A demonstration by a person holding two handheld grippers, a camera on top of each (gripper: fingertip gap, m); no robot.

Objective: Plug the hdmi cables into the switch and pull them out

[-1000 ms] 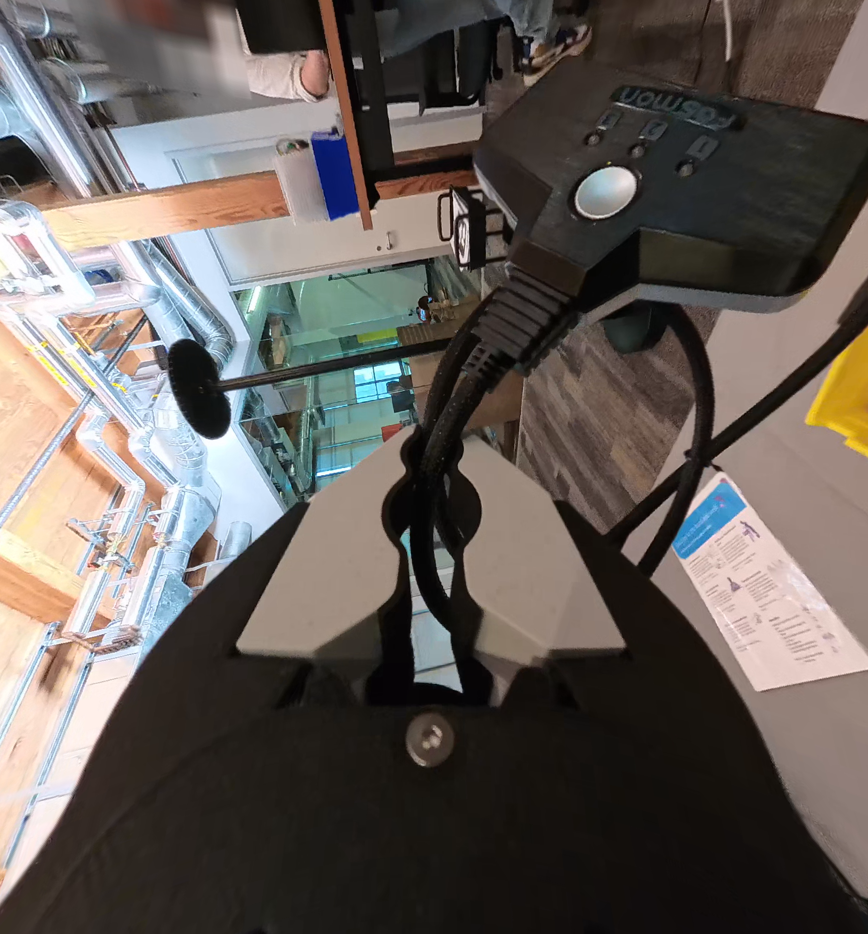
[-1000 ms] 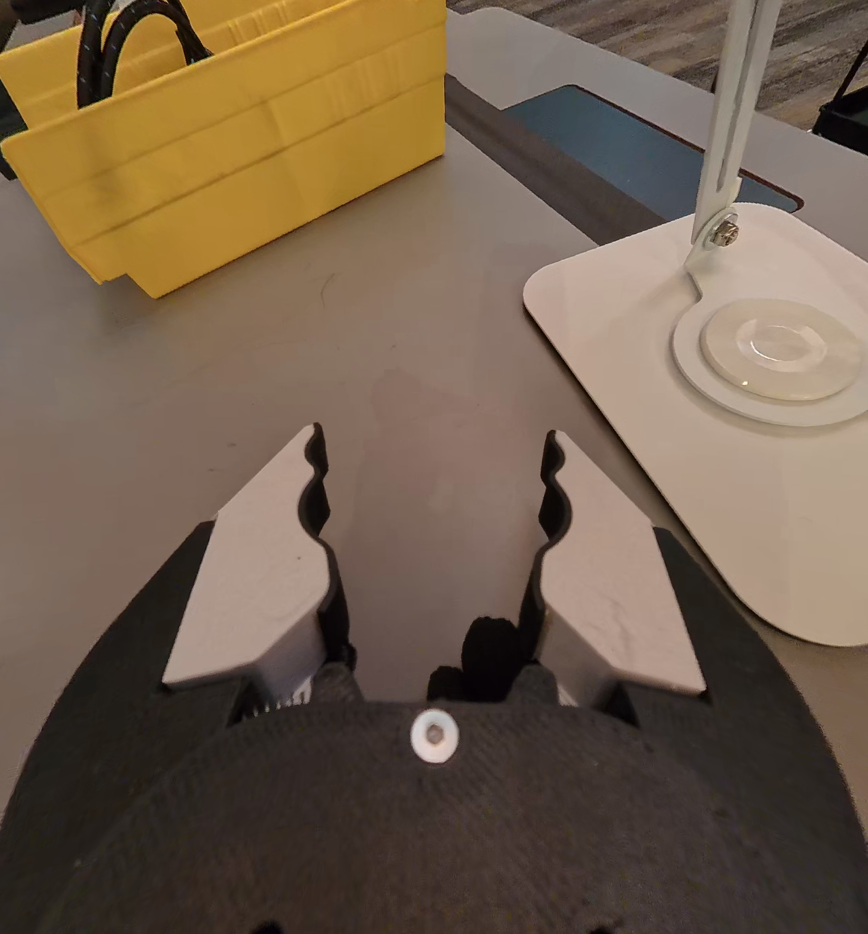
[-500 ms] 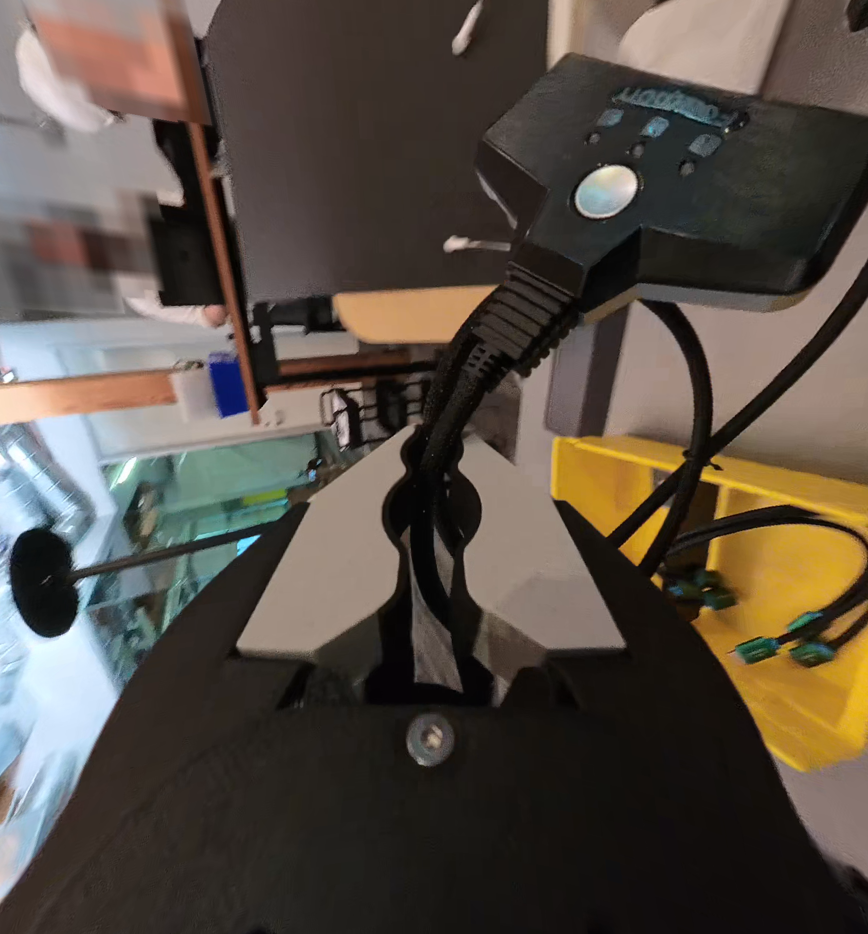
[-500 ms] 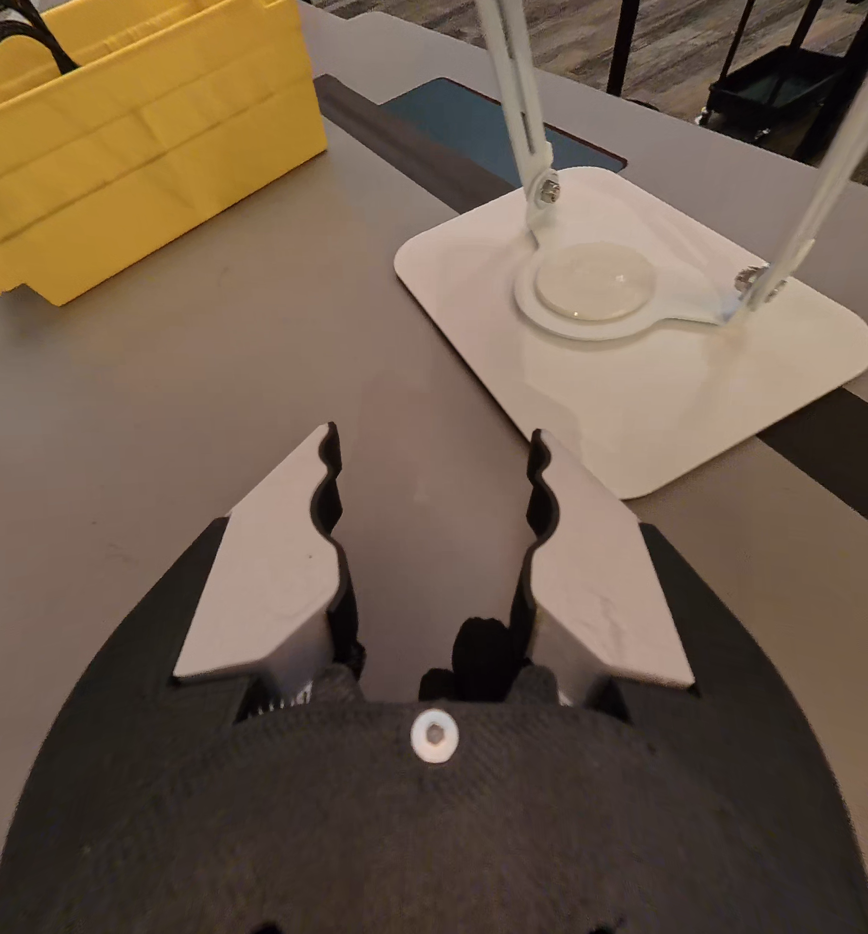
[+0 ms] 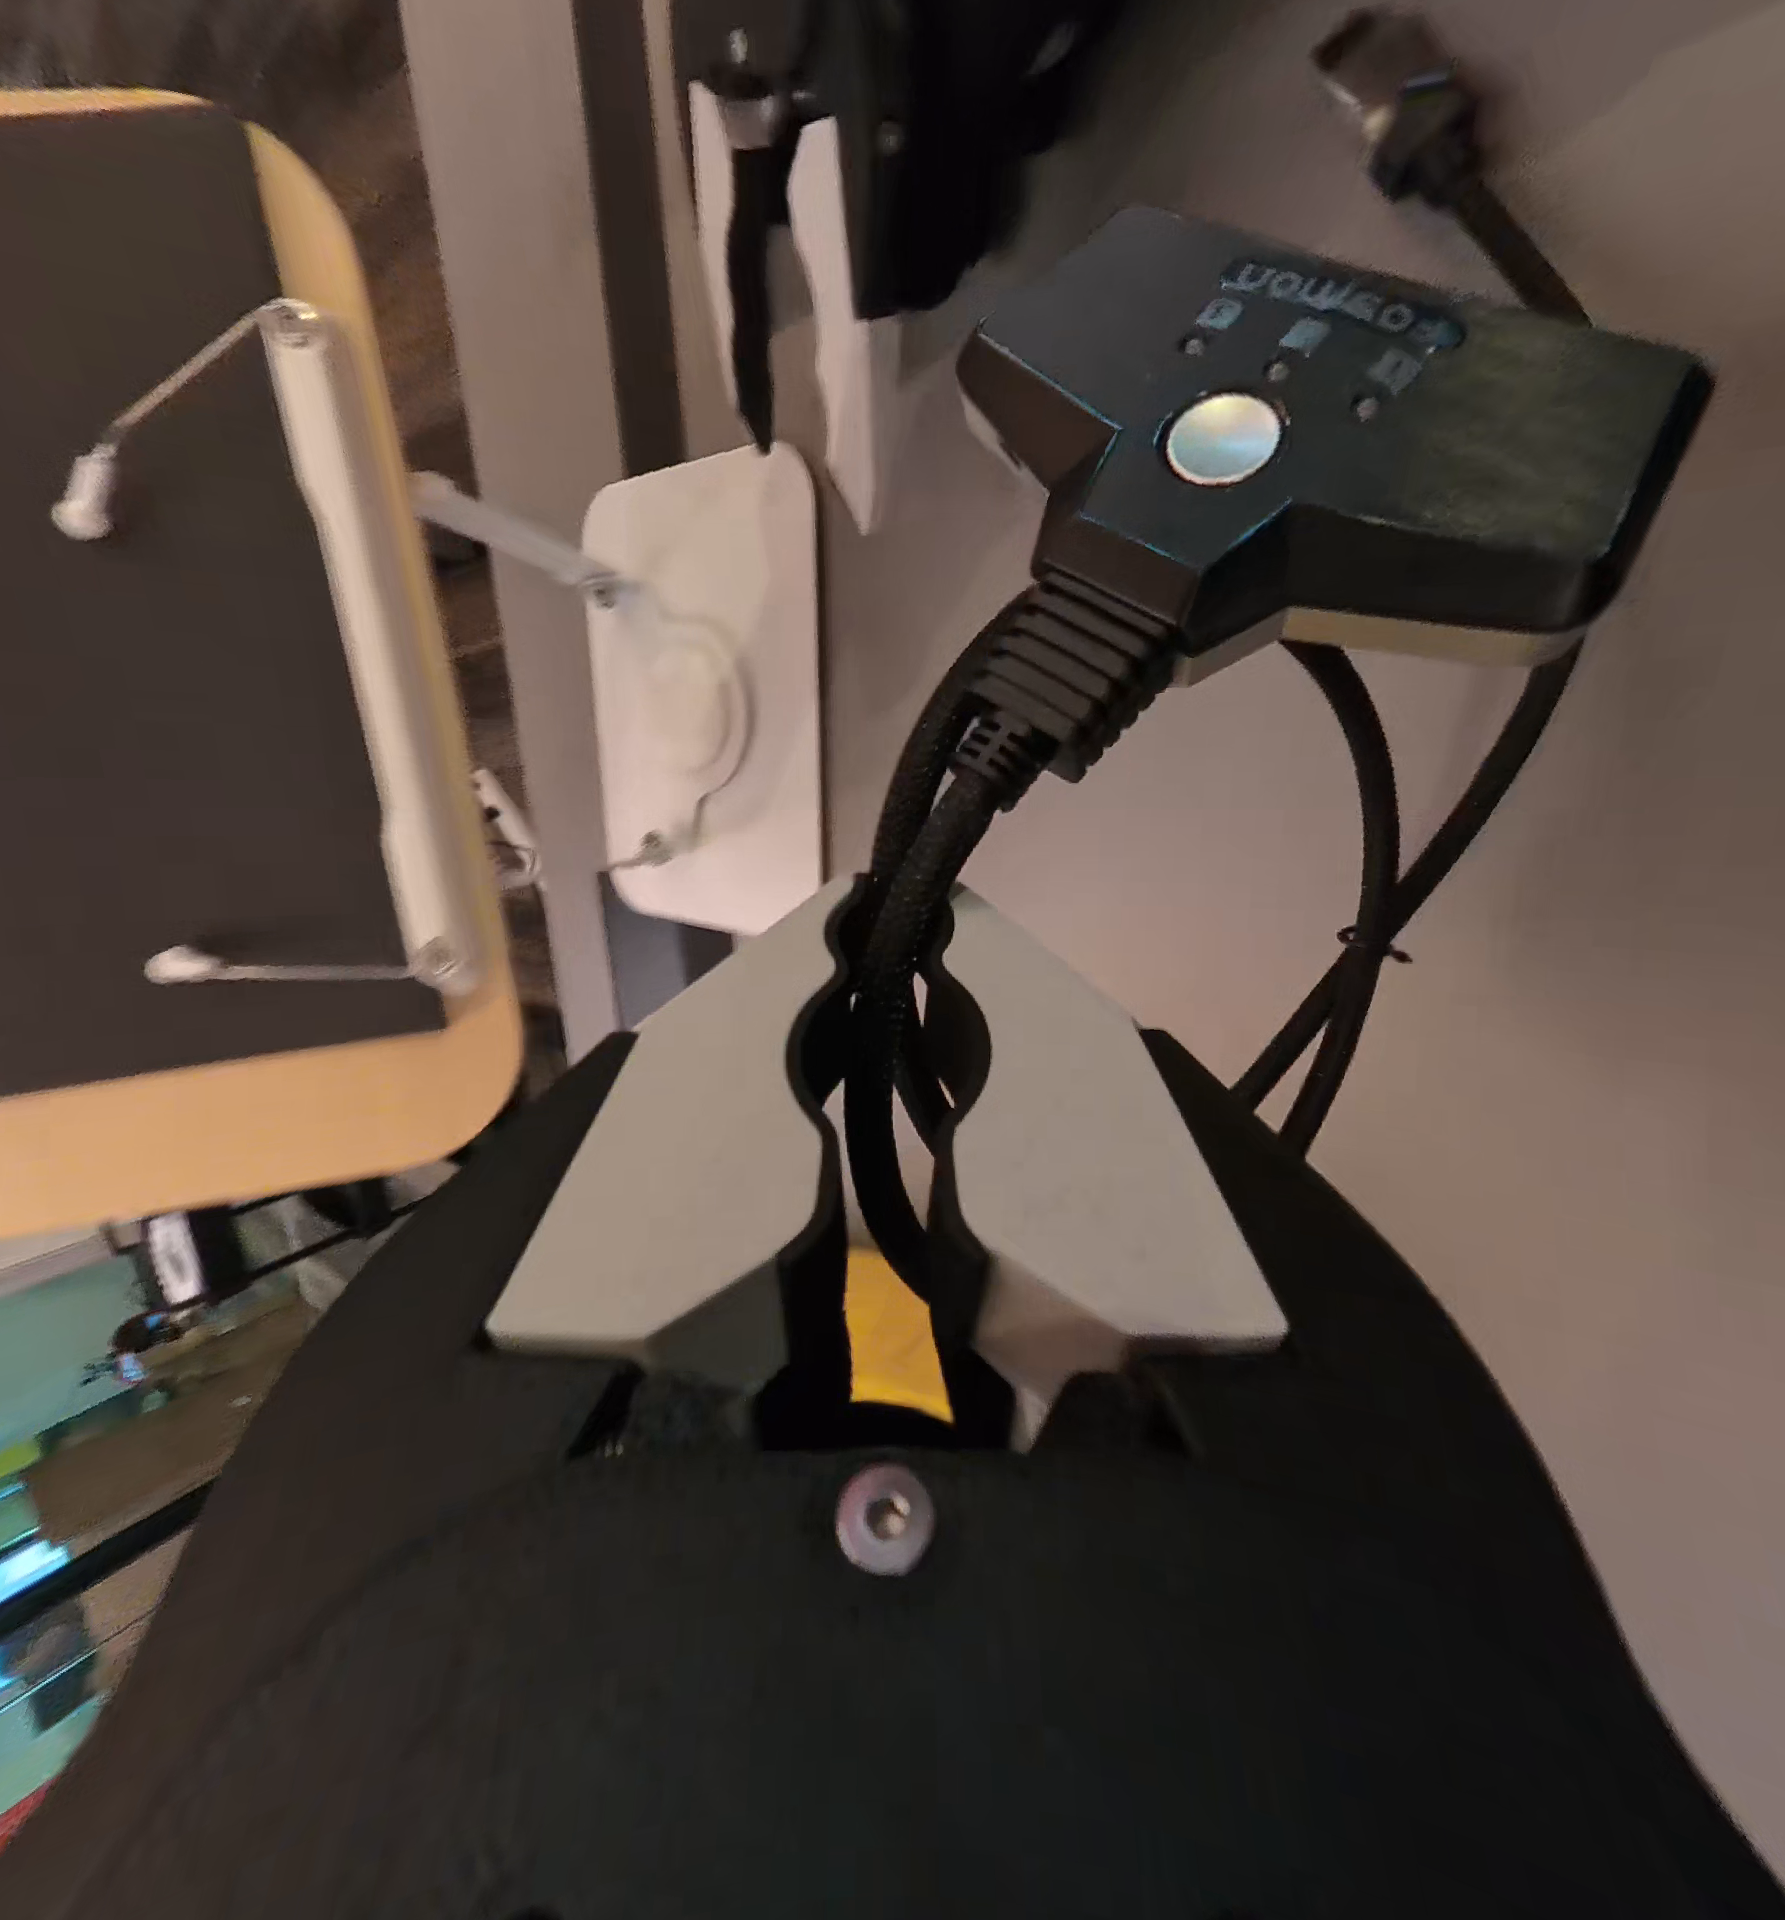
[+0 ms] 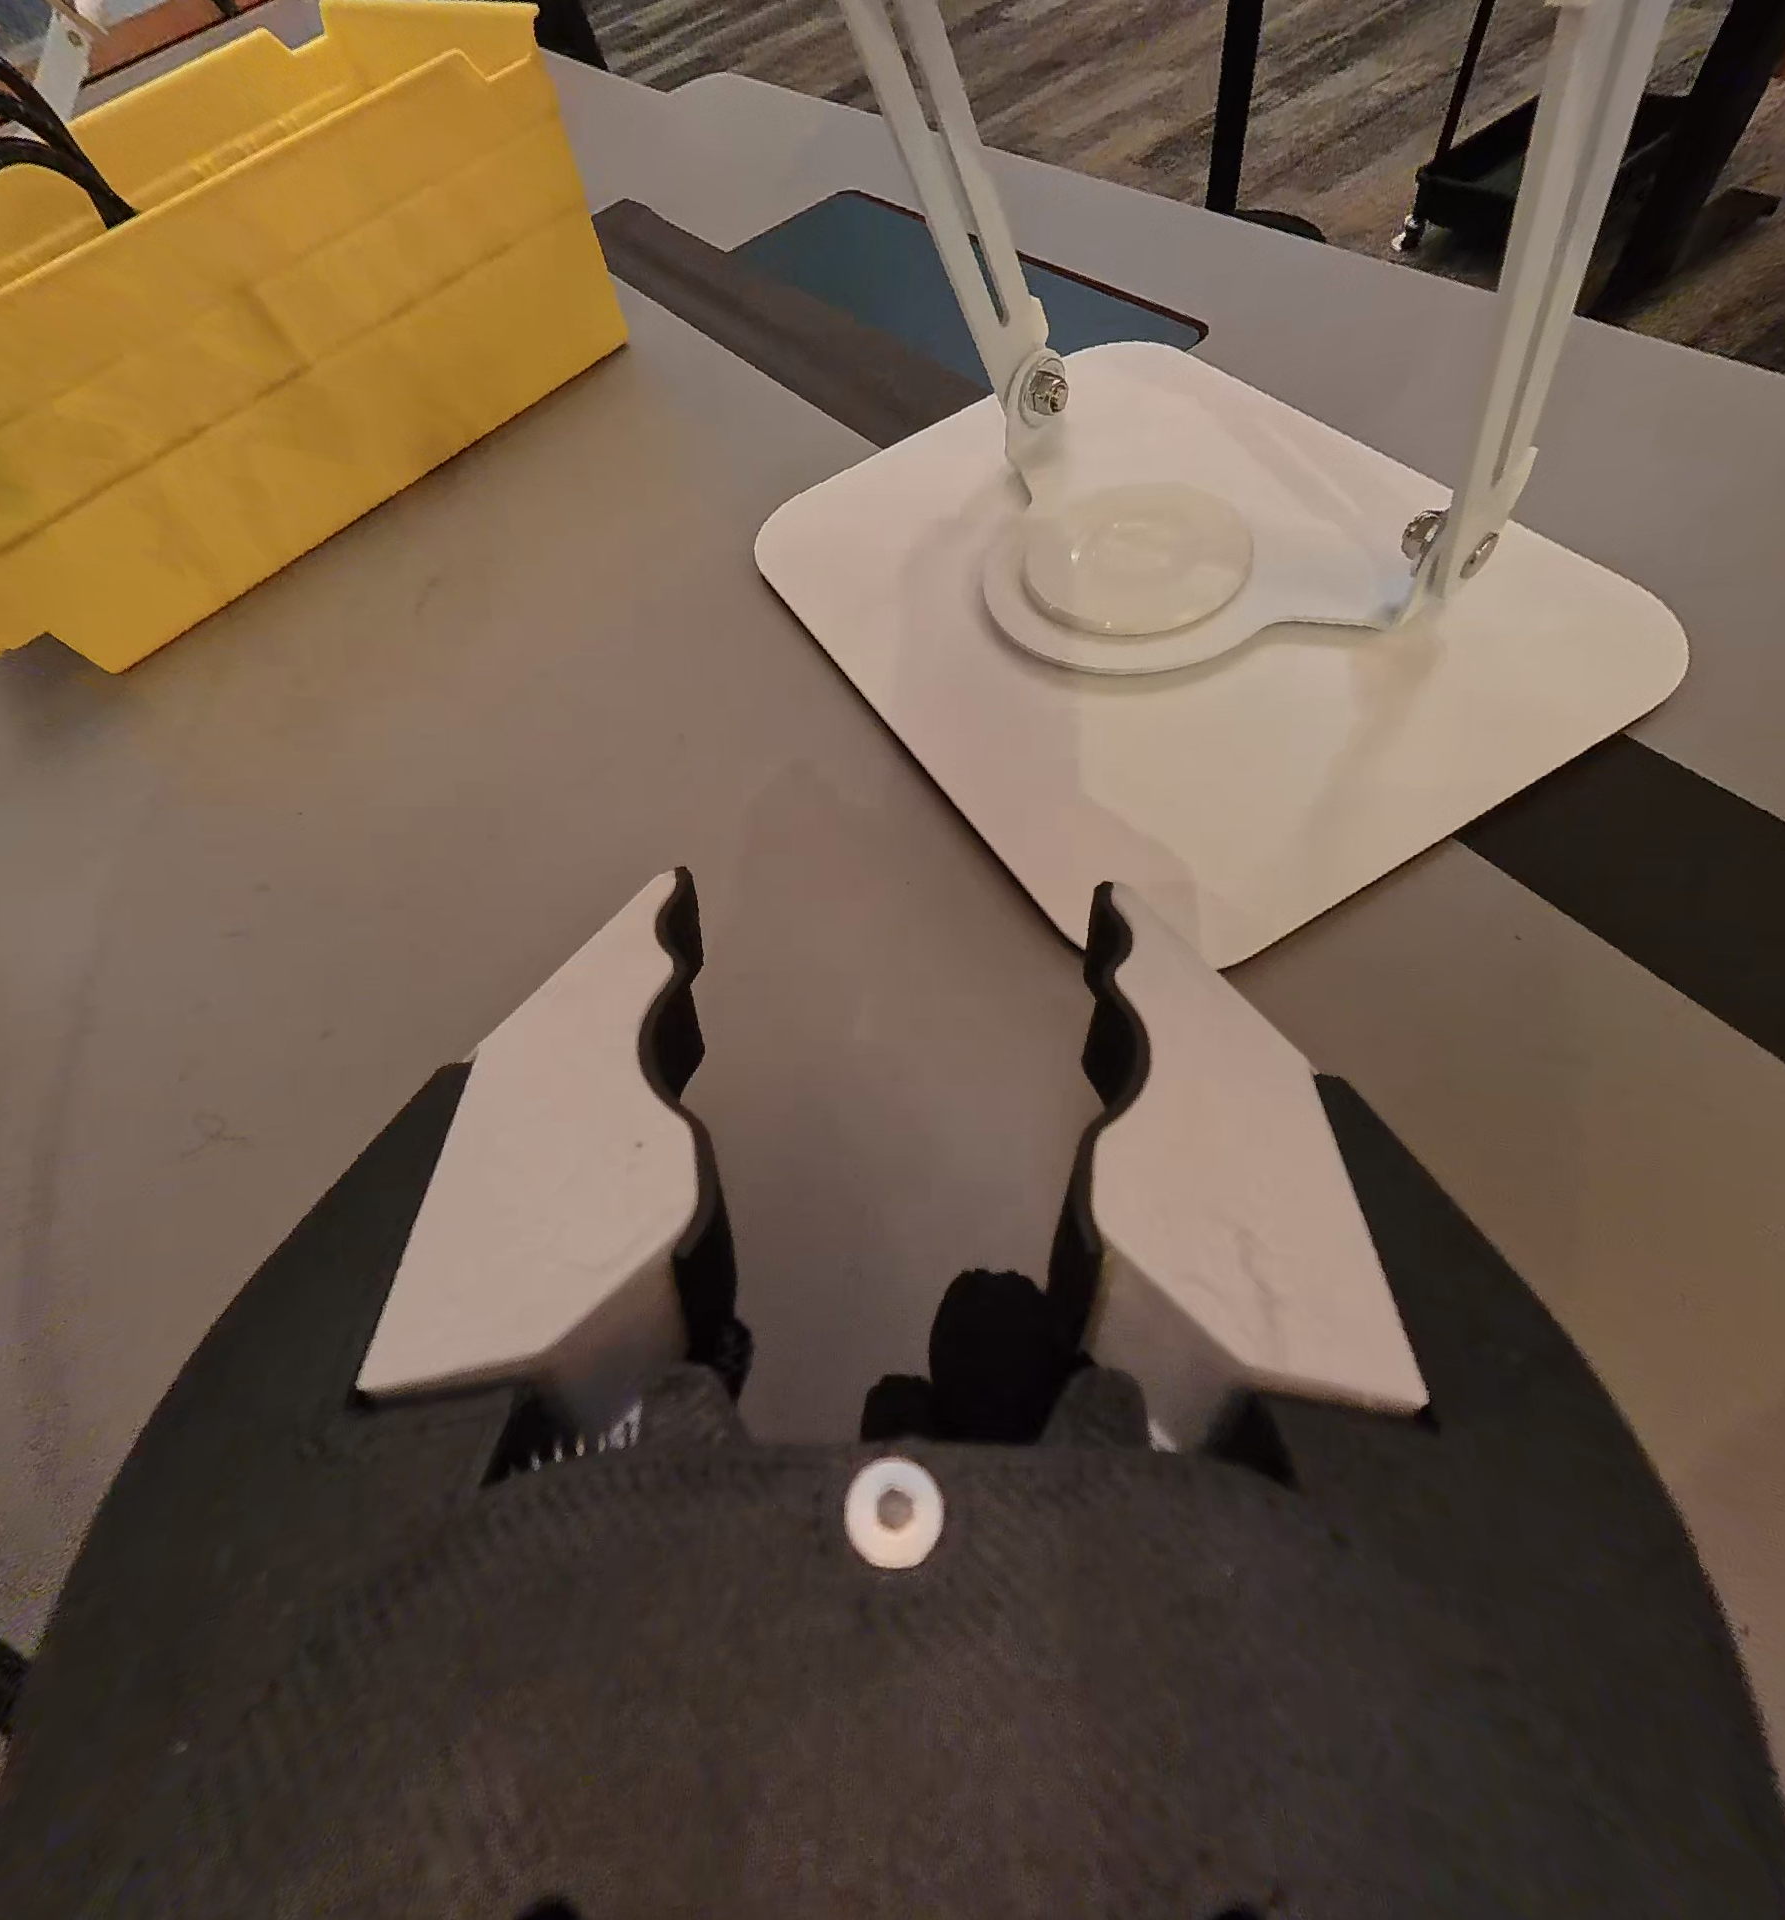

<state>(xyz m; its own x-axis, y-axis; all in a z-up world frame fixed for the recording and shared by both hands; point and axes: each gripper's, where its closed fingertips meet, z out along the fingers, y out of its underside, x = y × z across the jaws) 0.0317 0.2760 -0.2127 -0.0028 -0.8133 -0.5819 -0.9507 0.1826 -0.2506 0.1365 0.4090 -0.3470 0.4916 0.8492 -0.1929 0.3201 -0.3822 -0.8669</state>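
Note:
In the left wrist view my left gripper (image 5: 893,914) is shut on the black braided cables (image 5: 909,914) that run out of the black HDMI switch (image 5: 1366,468). The switch hangs just beyond the fingertips, in the air above the grey table (image 5: 1283,883). A loose black HDMI plug (image 5: 1387,94) with its cable lies on the table at the top right. The other gripper (image 5: 815,260) shows at the top centre, its fingers apart. In the right wrist view my right gripper (image 6: 893,894) is open and empty, low over the grey table (image 6: 452,831).
A yellow bin (image 6: 244,343) with black cables stands at the far left in the right wrist view. A white stand base (image 6: 1283,727) with two white struts lies right of centre; it also shows in the left wrist view (image 5: 701,675). A dark board with a wood edge (image 5: 140,623) fills the left.
My left gripper has swung with the switch still hanging from the gripped cables; the background turned from ceiling pipes to the table. My right gripper narrowed slightly and turned right toward the white base.

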